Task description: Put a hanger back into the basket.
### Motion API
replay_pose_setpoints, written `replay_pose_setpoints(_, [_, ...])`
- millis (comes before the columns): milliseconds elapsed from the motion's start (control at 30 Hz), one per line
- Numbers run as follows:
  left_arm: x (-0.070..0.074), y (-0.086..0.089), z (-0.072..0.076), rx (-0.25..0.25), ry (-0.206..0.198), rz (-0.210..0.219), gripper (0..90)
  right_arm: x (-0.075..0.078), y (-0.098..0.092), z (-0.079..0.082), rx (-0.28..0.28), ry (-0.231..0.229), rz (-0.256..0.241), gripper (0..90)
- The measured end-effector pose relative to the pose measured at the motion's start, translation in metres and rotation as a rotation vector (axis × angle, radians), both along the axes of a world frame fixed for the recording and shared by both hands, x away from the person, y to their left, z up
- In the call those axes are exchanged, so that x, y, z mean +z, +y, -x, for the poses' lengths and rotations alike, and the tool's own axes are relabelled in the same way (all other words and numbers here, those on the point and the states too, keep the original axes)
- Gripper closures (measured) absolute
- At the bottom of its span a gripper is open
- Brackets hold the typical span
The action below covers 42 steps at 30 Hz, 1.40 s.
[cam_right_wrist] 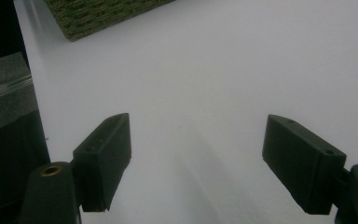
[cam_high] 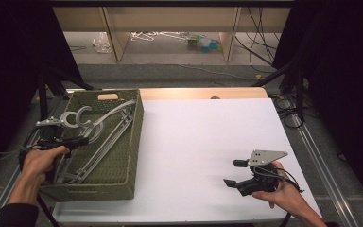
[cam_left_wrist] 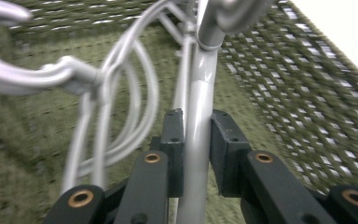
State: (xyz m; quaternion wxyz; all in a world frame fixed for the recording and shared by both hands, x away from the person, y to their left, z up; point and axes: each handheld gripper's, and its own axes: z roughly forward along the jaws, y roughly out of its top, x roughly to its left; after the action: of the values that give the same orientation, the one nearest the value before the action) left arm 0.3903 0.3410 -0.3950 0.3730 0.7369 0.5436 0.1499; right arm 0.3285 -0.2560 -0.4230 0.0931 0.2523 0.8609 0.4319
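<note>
Black curtains flank a white worktop (cam_high: 203, 156); beyond its far edge lie a grey floor, wooden furniture legs and loose cables. A green woven basket (cam_high: 123, 156) sits at the worktop's left side, holding grey plastic hangers (cam_high: 101, 135). Over the basket, the left gripper (cam_left_wrist: 196, 135) has its jaws clenched on one grey hanger's bar. The right gripper (cam_high: 235, 172) hovers above bare white surface near the front right, jaws spread wide and holding nothing.
</note>
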Motion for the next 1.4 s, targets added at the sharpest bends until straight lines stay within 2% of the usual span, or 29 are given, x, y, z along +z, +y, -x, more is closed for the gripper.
replay_pose_setpoints(33, [-0.001, 0.003, -0.001, 0.007, 0.012, -0.043, 75.3, 0.001, 0.0, 0.0, -0.004, 0.007, -0.003, 24.3])
replay_pose_setpoints(167, [-0.002, 0.005, -0.003, 0.038, 0.016, -0.071, 75.5, 0.0, 0.0, 0.0, 0.004, 0.001, 0.002, 24.3])
replay_pose_setpoints(300, [-0.004, 0.003, -0.003, 0.074, 0.004, -0.072, 75.1, -0.001, 0.0, -0.001, -0.001, 0.005, -0.001, 24.4])
replay_pose_setpoints(400, [-0.005, 0.004, -0.003, 0.083, 0.001, -0.085, 74.3, -0.001, 0.001, 0.0, 0.001, 0.004, -0.003, 24.3])
replay_pose_setpoints(433, [-0.004, 0.006, -0.003, 0.063, 0.015, -0.114, 74.3, -0.001, 0.001, 0.0, 0.001, 0.004, -0.003, 24.3])
replay_pose_setpoints(500, [-0.005, 0.007, -0.002, 0.07, 0.01, -0.118, 73.7, -0.001, 0.0, 0.0, 0.003, 0.008, 0.0, 24.2])
replay_pose_setpoints(600, [-0.007, 0.007, -0.002, 0.091, 0.006, -0.126, 72.7, -0.001, 0.001, -0.001, 0.001, 0.005, -0.003, 24.1])
replay_pose_setpoints(733, [-0.008, 0.01, -0.002, 0.112, 0.021, -0.139, 70.0, -0.001, 0.001, 0.0, 0.007, 0.009, 0.002, 24.1])
replay_pose_setpoints(833, [-0.008, 0.01, -0.001, 0.146, 0.021, -0.144, 65.6, -0.002, 0.001, -0.001, 0.004, 0.009, 0.002, 24.0])
replay_pose_setpoints(1000, [-0.003, 0.007, 0.003, 0.192, -0.022, -0.13, 52.6, -0.001, 0.001, 0.0, 0.001, 0.014, 0.0, 23.9])
replay_pose_setpoints(1067, [0.003, 0.003, 0.009, 0.184, -0.062, -0.121, 49.7, -0.001, 0.001, -0.001, -0.001, 0.007, 0.0, 23.9])
replay_pose_setpoints(1167, [0.006, -0.001, 0.013, 0.175, -0.086, -0.113, 46.9, -0.001, 0.0, -0.001, 0.0, 0.004, -0.001, 23.9])
replay_pose_setpoints(1267, [0.009, -0.007, 0.019, 0.178, -0.124, -0.083, 43.8, -0.001, 0.001, -0.001, -0.001, 0.004, -0.001, 23.9])
replay_pose_setpoints(1400, [0.011, -0.009, 0.027, 0.17, -0.156, -0.084, 40.2, 0.0, 0.0, 0.0, 0.0, -0.001, -0.002, 23.9])
